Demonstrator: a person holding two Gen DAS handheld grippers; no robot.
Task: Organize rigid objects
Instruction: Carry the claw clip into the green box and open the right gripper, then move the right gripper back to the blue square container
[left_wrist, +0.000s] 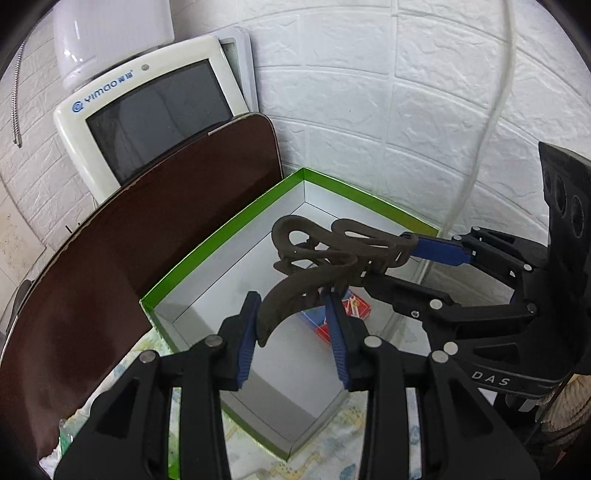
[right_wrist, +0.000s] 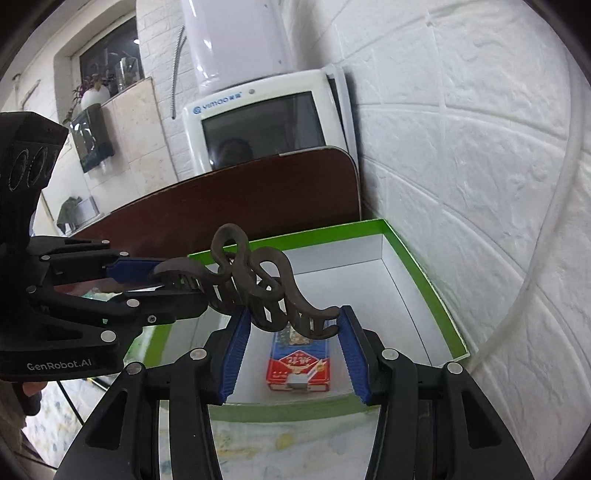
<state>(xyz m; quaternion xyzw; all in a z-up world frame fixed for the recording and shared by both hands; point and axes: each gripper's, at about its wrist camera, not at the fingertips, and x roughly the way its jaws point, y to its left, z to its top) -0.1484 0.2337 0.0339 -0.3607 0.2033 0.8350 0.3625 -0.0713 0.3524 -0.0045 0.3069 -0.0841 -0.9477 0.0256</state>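
Hair claw (left_wrist: 314, 258), dark brown, is clamped at opposite ends by left gripper (left_wrist: 291, 332) and right gripper (right_wrist: 291, 354) above the green-rimmed box (right_wrist: 424, 266).

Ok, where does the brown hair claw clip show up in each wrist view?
Left wrist: hair claw clip sits centre, above the box interior.
Right wrist: clip is centre-left, over the red packet.
Shared landmark: the green-rimmed box.

Left wrist view: mounted behind the left gripper (left_wrist: 293, 332), angled down, close over the green-rimmed box (left_wrist: 221, 236). Right wrist view: behind the right gripper (right_wrist: 293, 354), same downward tilt. Both share the box, hair claw clip (left_wrist: 325, 254) and white brick wall (left_wrist: 369, 110).
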